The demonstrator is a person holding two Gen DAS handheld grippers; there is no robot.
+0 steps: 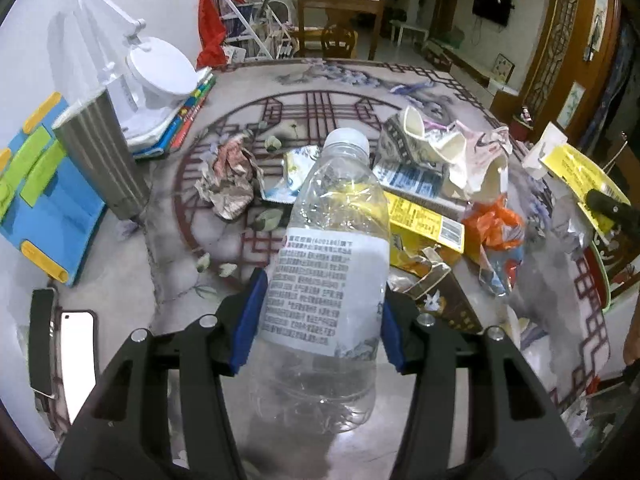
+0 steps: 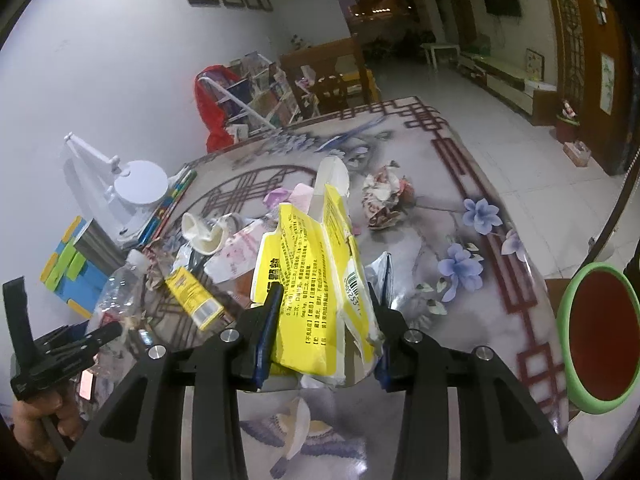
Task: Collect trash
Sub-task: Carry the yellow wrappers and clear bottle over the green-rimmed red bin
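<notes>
Both tongs loaded for one bin trip: left gripper (image 1: 320, 320) clamped on the clear bottle (image 1: 332, 264) at frame centre, right gripper (image 2: 324, 328) clamped on the yellow carton (image 2: 316, 280) mid-frame, green-rimmed bin (image 2: 600, 336) at right edge, likely the drop point.

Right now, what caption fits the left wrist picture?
Left gripper grips a clear plastic bottle above the trash-strewn table.

A clear, empty plastic bottle (image 1: 332, 240) stands upright at frame centre; a torn yellow carton (image 2: 316, 280) rises crumpled mid-frame.
</notes>
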